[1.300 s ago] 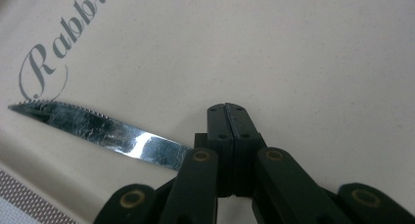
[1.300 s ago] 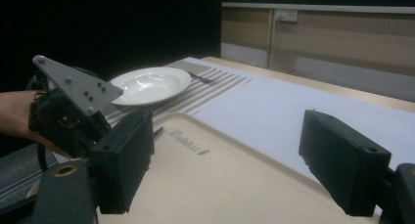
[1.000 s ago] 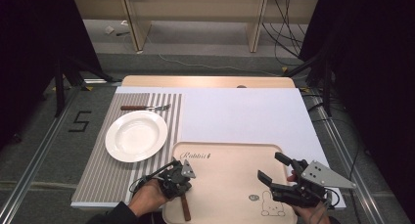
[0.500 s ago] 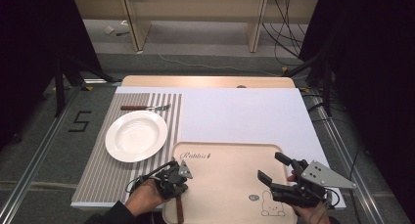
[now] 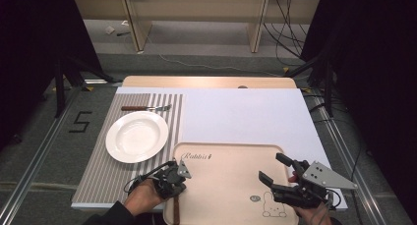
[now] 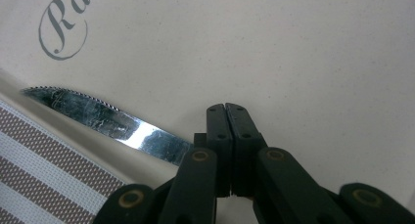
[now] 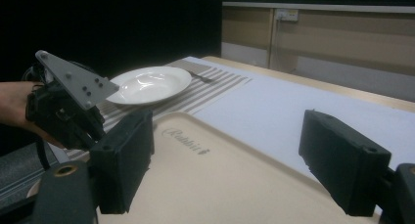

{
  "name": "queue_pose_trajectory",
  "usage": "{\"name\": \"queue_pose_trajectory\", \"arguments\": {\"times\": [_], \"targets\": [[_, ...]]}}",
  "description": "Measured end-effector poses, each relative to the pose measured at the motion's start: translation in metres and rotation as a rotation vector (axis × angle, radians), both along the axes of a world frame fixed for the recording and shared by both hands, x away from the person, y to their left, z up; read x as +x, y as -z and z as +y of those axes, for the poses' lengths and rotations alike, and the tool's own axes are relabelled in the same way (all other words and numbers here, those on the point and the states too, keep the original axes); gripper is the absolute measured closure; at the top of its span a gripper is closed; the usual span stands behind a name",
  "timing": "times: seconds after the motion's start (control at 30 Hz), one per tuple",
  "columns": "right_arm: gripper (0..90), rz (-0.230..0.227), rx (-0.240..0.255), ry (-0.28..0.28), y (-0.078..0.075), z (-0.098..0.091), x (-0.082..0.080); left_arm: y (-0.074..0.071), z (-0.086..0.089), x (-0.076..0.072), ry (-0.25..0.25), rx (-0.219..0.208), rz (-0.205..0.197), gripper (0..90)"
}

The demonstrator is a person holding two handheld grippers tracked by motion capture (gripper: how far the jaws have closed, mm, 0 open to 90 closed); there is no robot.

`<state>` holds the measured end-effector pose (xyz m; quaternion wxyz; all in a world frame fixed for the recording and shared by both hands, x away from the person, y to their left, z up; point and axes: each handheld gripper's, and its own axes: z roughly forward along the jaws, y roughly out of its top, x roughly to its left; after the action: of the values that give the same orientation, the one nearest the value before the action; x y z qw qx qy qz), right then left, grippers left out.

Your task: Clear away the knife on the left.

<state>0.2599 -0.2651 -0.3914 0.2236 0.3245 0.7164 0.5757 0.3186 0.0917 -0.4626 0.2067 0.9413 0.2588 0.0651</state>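
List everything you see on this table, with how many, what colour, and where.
Tray: one, beige, near middle.
Knife: one, steel blade, brown handle, at tray's left edge, gripped by left tool.
Plate: one, white, on placemat.
Placemat: one, striped grey-white, left.
Fork: one, brown handle, beyond plate.
Board: one, white, under everything.
Left tool: black, shut on knife.
Right tool: black, open over tray's right part.

White table (image 5: pixel 246 112) carries a striped mat (image 5: pixel 110 171); a beige tray (image 5: pixel 231 185).

The beige tray (image 5: pixel 231 185) bears the script word "Rabbit" near its far-left corner; the floor (image 5: pixel 44 151) carries a black "5".
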Motion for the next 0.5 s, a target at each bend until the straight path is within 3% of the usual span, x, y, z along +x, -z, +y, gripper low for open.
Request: {"name": "queue_pose_trajectory", "arguments": {"times": [0.5], "targets": [[21.8,0.004,-0.003,-0.002,0.0,0.0001,0.0,-0.0006,0.0041,0.0027,-0.016,0.013,0.001,88.4]]}}
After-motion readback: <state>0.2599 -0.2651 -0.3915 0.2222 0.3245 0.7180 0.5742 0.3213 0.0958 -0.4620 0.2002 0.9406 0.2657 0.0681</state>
